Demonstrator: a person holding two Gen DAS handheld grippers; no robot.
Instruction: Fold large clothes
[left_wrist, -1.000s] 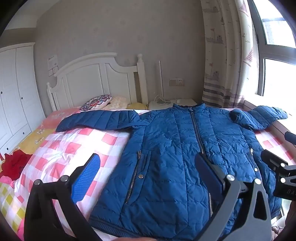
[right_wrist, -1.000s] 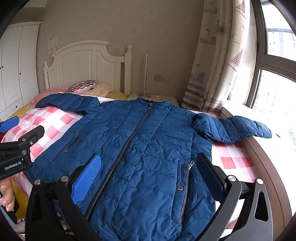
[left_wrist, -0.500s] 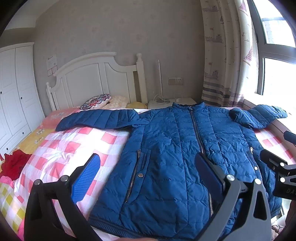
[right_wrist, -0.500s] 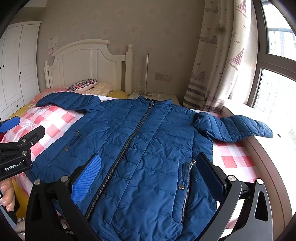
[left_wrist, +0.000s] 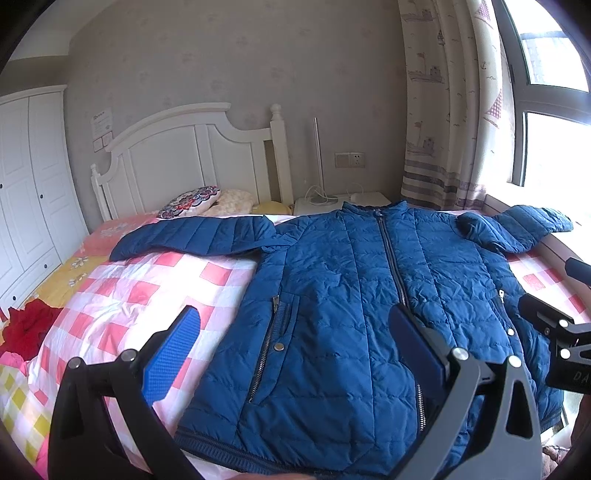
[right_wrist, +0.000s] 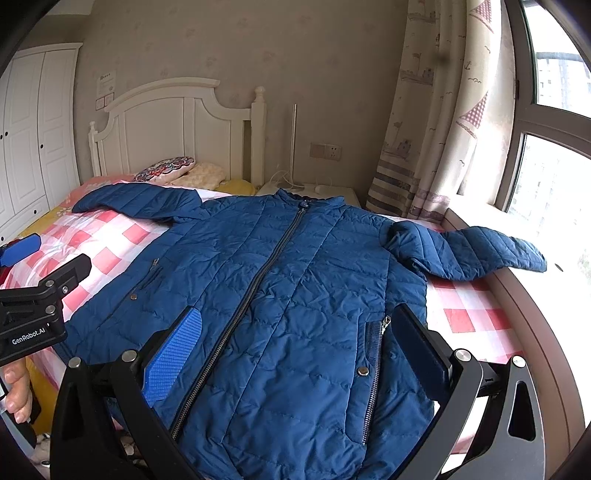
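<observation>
- The blue quilted jacket (left_wrist: 354, 295) lay flat and face up on the bed, zipped to the collar, its hem nearest you and its collar toward the headboard (left_wrist: 192, 155).
- One sleeve (left_wrist: 195, 236) stretched straight out across the pink-and-white checked bedspread (left_wrist: 140, 291); the other sleeve (right_wrist: 469, 251) reached out the opposite way, its cuff resting on the window ledge (right_wrist: 546, 295).
- Your left gripper (left_wrist: 291, 343) hung above the jacket's lower front, jaws spread wide and holding nothing, one blue pad (left_wrist: 171, 354) over the checked cover just beside the jacket's edge, the other finger over the zip.
- Your right gripper (right_wrist: 295, 347) hovered over the hem on the window side, jaws equally wide and empty, straddling the zip and a side pocket (right_wrist: 373, 354).
- In the right wrist view, your hand (right_wrist: 16, 387) gripped the handle of the left gripper at the frame's edge.
- Patterned pillows (left_wrist: 192, 195) sat against the white headboard, with a small white bedside table (left_wrist: 343, 201) next to them.
- A red garment (left_wrist: 26, 325) lay crumpled near the bed's far side, by the white wardrobe (left_wrist: 26, 192).
- A printed curtain (right_wrist: 436, 110) hung beside the bright window (right_wrist: 554, 122).
</observation>
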